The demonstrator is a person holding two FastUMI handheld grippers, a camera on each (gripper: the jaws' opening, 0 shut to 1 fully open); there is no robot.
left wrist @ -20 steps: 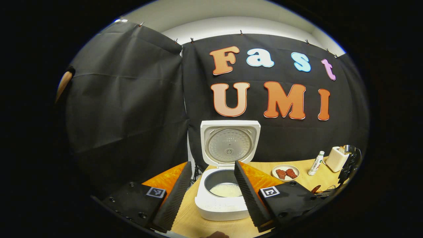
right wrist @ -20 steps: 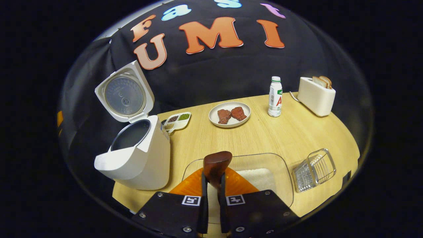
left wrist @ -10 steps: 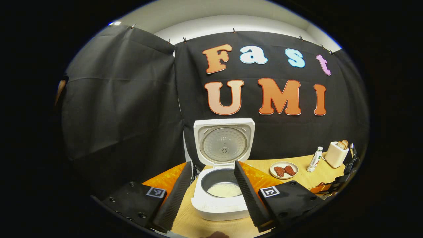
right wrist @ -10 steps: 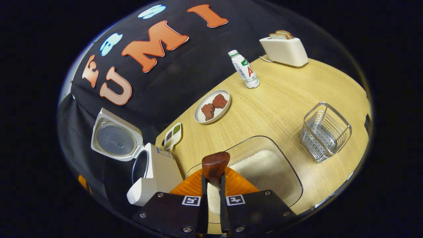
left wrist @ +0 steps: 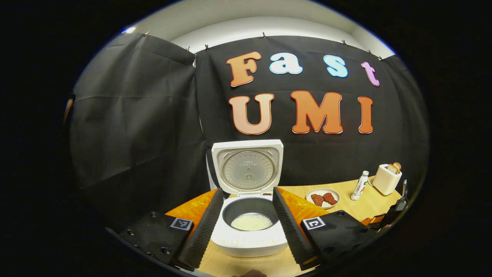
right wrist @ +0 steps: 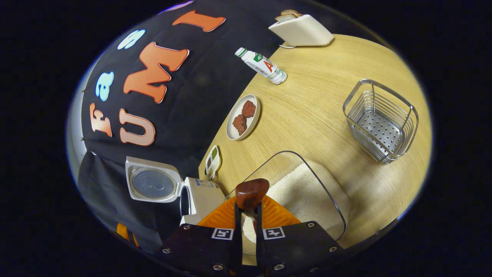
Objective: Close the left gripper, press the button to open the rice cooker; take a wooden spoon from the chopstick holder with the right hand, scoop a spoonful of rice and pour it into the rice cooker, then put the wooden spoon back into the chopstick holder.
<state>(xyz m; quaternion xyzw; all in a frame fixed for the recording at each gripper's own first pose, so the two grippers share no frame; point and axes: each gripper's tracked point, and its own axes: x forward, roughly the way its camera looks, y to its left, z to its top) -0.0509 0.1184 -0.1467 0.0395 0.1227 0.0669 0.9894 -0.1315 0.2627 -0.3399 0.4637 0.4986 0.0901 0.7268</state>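
- Two views give the scene; in the left gripper view the left gripper [left wrist: 246, 217] has its fingers spread wide with nothing between them, framing the white rice cooker [left wrist: 248, 231] just beyond
- its hinged lid [left wrist: 247, 167] stands upright at the back; the dark inner pot [left wrist: 250, 215] has a low layer of white rice on its bottom
- right of the cooker on the pale wooden table [left wrist: 365, 209] lie a round white plate with two dark red meat pieces [left wrist: 323, 198], then a small white bottle with a green cap [left wrist: 359, 186], then a cream toaster with bread slices in it [left wrist: 386, 179]; the three are apart from one another
- in the right gripper view, strongly tilted, the open cooker sits at lower left; just beside it is a small white divided dish of grains [right wrist: 212, 161]
- centre bottom, the right gripper [right wrist: 249, 217] is clamped narrowly on the handle of a dark brown wooden spoon [right wrist: 251, 194], whose rounded bowl sticks up past the fingertips
- right behind the spoon is a clear rectangular container holding white rice [right wrist: 307, 192]; the spoon bowl hangs above its near left part
- far right, well apart from the container, stands the silver wire chopstick holder [right wrist: 378, 121] with a perforated base, upright on the table.
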